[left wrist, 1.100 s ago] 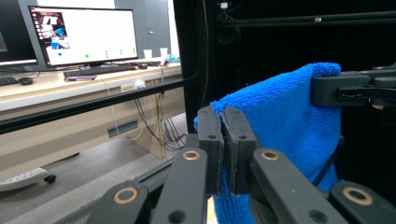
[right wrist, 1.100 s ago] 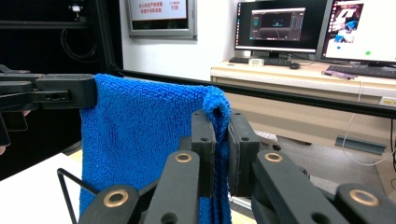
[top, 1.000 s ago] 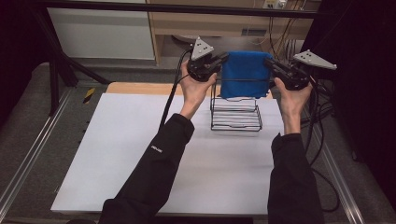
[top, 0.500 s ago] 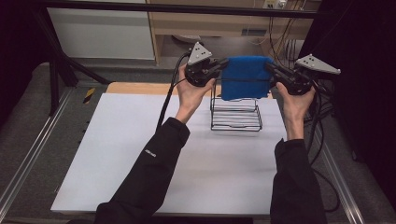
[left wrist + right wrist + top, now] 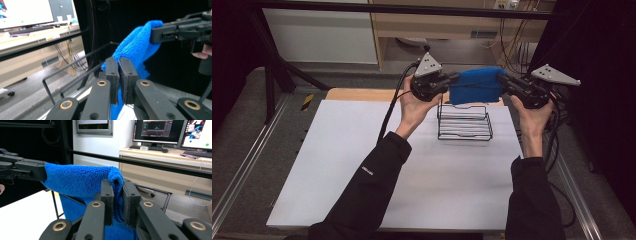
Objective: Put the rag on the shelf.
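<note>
A blue terry cloth [image 5: 476, 85] hangs stretched between both grippers, above a black wire rack [image 5: 464, 122] on the white table. My left gripper [image 5: 453, 78] is shut on the cloth's left end; in the left gripper view its jaws [image 5: 119, 75] pinch the blue cloth [image 5: 138, 46], and the other gripper [image 5: 160, 35] clamps the far end. My right gripper [image 5: 503, 80] is shut on the right end; in the right gripper view the pads [image 5: 117, 195] squeeze a fold of cloth [image 5: 80, 180], whose lower part drapes down over the rack's wire [image 5: 55, 202].
The white table top [image 5: 412, 175] extends toward the person, with a wooden strip [image 5: 357, 94] along its far edge. A black frame bar [image 5: 412, 7] crosses behind the grippers. Cables [image 5: 392, 107] trail from the left gripper. Desks with monitors [image 5: 160, 130] stand beyond.
Both hands and the cloth have shifted slightly away from the person, and the left hand has drifted a little. Both grips on the cloth are unchanged.
</note>
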The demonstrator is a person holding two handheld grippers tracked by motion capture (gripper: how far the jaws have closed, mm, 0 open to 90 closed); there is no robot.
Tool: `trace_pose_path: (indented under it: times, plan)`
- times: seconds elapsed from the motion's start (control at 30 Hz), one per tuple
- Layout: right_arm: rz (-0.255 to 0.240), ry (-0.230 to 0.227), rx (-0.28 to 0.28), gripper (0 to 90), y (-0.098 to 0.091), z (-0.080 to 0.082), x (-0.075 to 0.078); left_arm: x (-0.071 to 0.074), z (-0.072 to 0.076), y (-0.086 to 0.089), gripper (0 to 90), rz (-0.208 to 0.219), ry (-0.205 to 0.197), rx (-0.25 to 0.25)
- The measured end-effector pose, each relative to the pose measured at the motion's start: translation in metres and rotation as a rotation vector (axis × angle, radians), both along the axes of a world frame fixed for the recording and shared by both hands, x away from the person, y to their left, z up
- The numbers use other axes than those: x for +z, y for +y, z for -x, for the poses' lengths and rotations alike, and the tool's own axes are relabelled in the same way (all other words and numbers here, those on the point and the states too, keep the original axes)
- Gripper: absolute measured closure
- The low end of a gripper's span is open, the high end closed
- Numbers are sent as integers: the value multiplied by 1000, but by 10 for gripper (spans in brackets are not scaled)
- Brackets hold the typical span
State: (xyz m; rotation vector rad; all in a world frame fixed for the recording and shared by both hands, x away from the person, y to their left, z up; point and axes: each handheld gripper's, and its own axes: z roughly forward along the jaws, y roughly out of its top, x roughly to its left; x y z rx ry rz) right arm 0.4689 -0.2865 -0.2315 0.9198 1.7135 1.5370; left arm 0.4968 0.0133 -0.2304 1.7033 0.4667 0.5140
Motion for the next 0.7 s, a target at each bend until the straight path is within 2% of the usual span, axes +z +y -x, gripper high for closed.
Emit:
trace_pose_path:
  times: [0.23,0.43,0.57,0.63,0.7]
  plan:
    - [21,8,12,806,0,6,-5,-8,7,-1,852,-49,11,-6]
    - [32,11,27,781,-2,11,-11,-13,10,-4,853,-74,14,-2]
    - [24,17,34,701,-5,15,-12,-16,10,-6,858,-81,19,2]
    - [19,19,30,619,-7,20,-12,-18,10,-7,859,-85,17,2]
    - [18,14,27,593,-9,25,-10,-19,10,-8,860,-92,16,3]
